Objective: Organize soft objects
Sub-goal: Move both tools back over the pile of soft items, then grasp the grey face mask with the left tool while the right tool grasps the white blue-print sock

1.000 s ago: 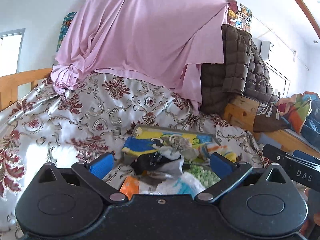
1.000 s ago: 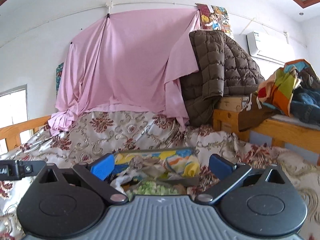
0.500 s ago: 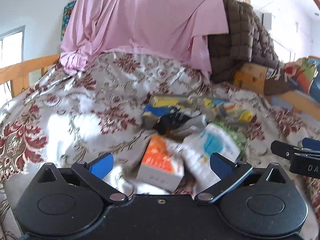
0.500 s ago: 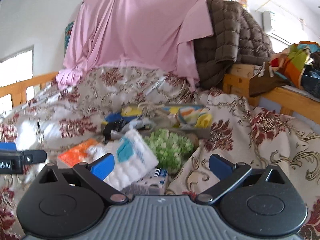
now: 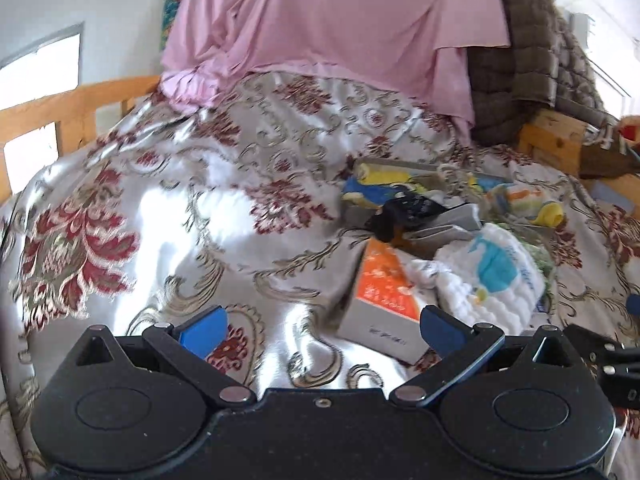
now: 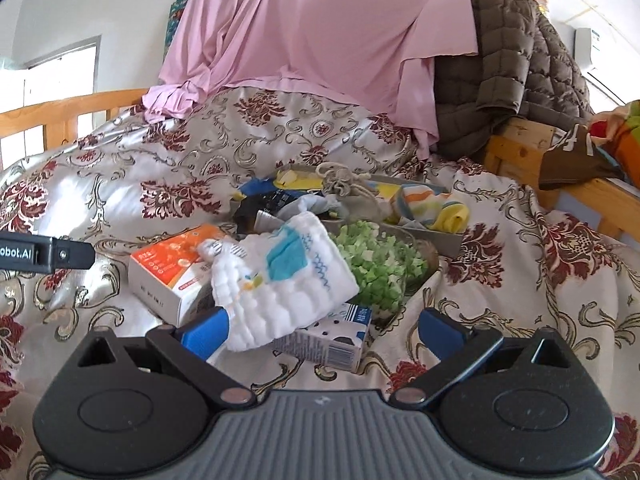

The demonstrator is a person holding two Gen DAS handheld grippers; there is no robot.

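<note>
Left gripper point(image 5: 320, 326): jaws wide apart, nothing between them, over bare bedspread point(image 5: 168, 216). Ahead and to its right, an orange box point(image 5: 380, 300), its near corner just beside the right fingertip; white cloth point(image 5: 492, 276) with a blue whale print further right, touching the box.

Right gripper point(image 6: 322, 326): jaws wide apart, empty. White cloth point(image 6: 280, 284) lies directly ahead, its near edge overlapping the left fingertip point(image 6: 206, 330); whether it touches the pad cannot be told. Under the cloth's near edge, between the fingers, a small dotted carton point(image 6: 332, 344). Orange box point(image 6: 176, 268) ahead-left, partly under the cloth. Green tufted piece point(image 6: 380, 268) ahead-right, just behind the cloth.

Beyond these, a grey tray point(image 6: 436, 236) holding mixed soft items: striped sock point(image 6: 432, 204), drawstring pouch point(image 6: 348, 188), yellow-blue fabric point(image 6: 288, 180); contents blurred in the left view.

Backdrop: pink sheet point(image 6: 320, 28), brown quilted jacket point(image 6: 512, 64)
</note>
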